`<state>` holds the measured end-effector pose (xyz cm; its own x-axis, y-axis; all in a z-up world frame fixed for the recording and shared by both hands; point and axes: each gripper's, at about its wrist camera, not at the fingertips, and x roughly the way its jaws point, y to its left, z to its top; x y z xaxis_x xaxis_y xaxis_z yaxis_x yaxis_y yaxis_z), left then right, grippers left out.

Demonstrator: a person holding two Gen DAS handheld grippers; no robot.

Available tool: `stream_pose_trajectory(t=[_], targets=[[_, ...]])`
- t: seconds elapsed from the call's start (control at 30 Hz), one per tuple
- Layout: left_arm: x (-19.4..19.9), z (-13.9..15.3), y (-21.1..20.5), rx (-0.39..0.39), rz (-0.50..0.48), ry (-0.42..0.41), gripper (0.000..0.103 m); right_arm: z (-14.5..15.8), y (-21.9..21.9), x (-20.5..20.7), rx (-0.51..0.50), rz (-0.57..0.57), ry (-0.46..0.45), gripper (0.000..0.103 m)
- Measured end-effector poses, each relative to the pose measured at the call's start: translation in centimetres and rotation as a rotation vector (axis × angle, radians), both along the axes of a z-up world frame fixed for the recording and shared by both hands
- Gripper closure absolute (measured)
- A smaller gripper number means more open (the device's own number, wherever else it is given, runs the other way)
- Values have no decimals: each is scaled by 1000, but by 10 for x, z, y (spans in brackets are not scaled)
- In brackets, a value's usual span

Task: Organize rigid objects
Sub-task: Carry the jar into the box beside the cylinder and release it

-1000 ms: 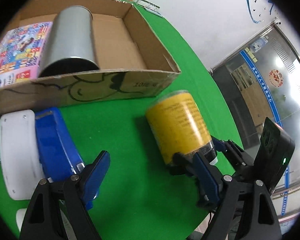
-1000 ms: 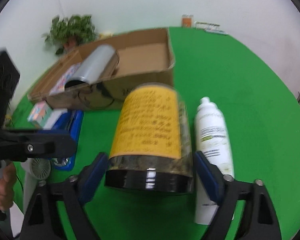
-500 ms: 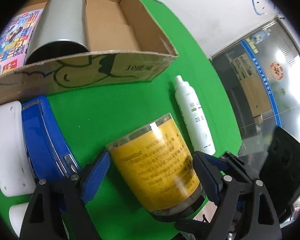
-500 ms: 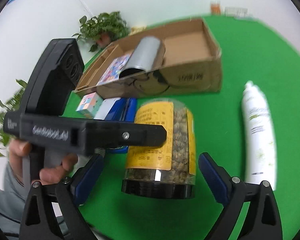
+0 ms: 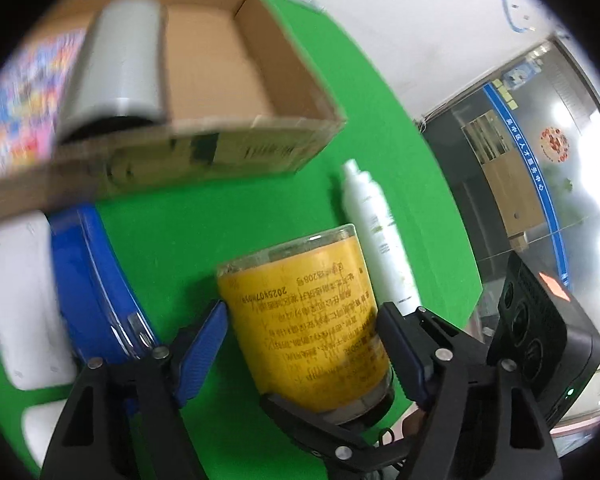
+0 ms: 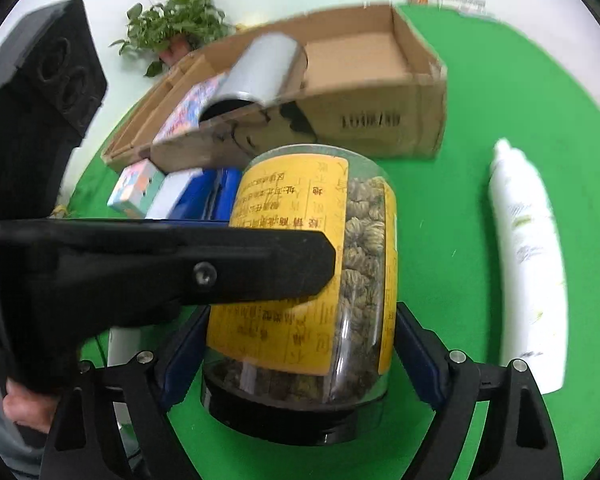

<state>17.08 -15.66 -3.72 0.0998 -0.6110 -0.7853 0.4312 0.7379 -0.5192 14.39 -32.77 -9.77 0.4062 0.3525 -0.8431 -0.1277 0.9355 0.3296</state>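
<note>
Jaws of both grippers are closing around the clear round jar with a yellow label and black lid (image 6: pixel 300 292). A second ago only the right gripper (image 6: pixel 300 360) bracketed it; now the left gripper (image 5: pixel 304 340) straddles it too, pads touching or nearly so. Probably a handover. Beyond the jaws lie the white plastic bottle (image 5: pixel 376 236) and the open brown cardboard box (image 5: pixel 260 148), already holding a silver metal cylinder (image 5: pixel 120 64), on the green worktop (image 5: pixel 220 220).

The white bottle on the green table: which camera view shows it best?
The right wrist view shows the white bottle best: its whole length lies unobstructed on the green table, right of the jar. In the left wrist view, the bottle looks smaller and blurred, its lower end hidden behind the jar.
</note>
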Motion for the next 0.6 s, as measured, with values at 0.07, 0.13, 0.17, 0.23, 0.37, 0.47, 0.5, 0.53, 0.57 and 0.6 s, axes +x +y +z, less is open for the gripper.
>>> stream_pose_trajectory(t=[0.07,0.13,0.17,0.23,0.37,0.47,0.5,0.53,0.57,0.6], targets=[[1,33,0,-11,1,-94,27,21,-1,6,5,-10,-45,18],[6,60,-1,-35,6,-160,27,52,-1,15,-18,-14,-128,18],[11,77,-2,-43,6,-199,27,66,-2,20,-20,-21,-158,18],[25,109,-5,-45,1,-267,27,97,-4,36,-16,-37,-219,18],[71,148,-10,2,15,-283,27,134,-6,86,11,-37,-238,18],[110,158,-9,3,35,-231,28,152,-8,133,18,-24,-207,18],[122,157,-9,1,39,-214,28,154,-8,147,18,-20,-191,18],[136,153,-8,3,47,-186,27,155,-7,158,10,-13,-176,18],[144,149,-9,2,51,-170,27,154,-6,170,2,-6,-158,18],[150,143,-9,4,51,-150,27,152,-7,177,1,-1,-137,18]])
